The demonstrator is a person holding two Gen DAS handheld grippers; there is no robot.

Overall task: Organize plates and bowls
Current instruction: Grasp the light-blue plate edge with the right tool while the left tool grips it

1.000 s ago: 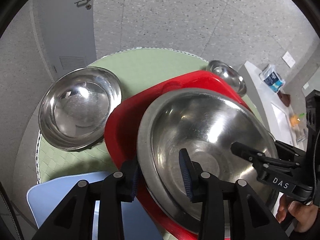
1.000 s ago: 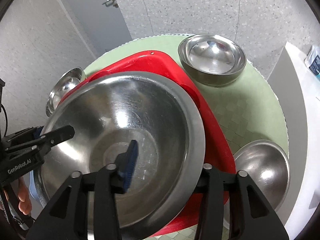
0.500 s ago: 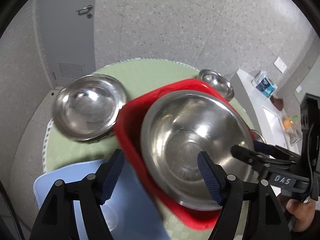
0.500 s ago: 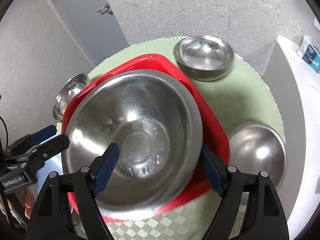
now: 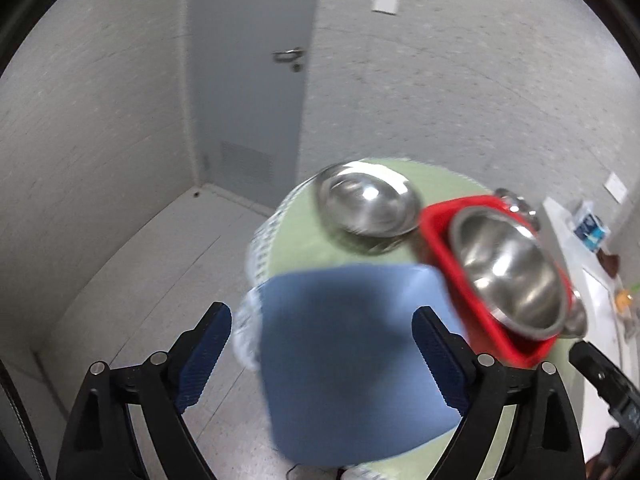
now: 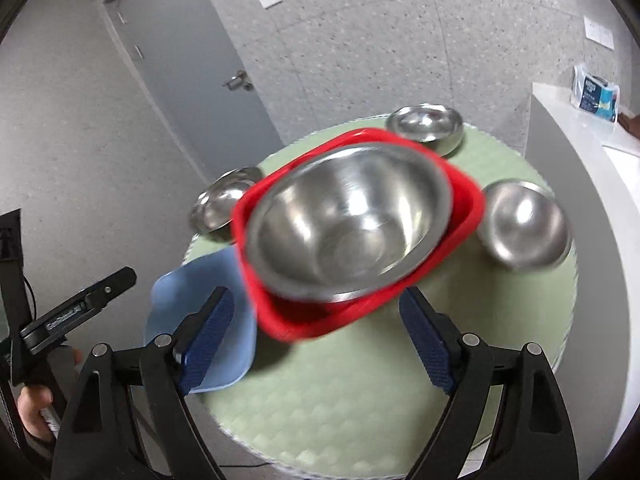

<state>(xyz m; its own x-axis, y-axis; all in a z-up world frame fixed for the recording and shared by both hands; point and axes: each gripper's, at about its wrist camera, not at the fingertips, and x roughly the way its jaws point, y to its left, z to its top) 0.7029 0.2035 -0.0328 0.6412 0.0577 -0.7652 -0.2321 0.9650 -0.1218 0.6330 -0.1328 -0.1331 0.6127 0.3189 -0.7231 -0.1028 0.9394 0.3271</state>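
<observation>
A large steel bowl [image 6: 344, 232] sits in a red square plate [image 6: 460, 224] on a round green table [image 6: 360, 392]. A blue square plate [image 5: 352, 352] lies at the table's near left edge, also in the right wrist view [image 6: 224, 280]. A steel bowl [image 5: 366, 204] sits at the far left, a small one [image 6: 426, 124] at the back, and an overturned one [image 6: 524, 224] at the right. My left gripper [image 5: 322, 358] is open above the blue plate. My right gripper [image 6: 316, 340] is open and empty, above the table's front.
A grey door [image 5: 248, 80] and grey walls stand behind the table. A white counter [image 6: 580, 168] with a blue-white packet [image 6: 596, 94] stands to the right. The floor [image 5: 120, 272] lies to the left, below the table edge.
Both grippers let go of the large bowl's rim, opened wide, and pulled back and up. The left view swung left toward the blue plate.
</observation>
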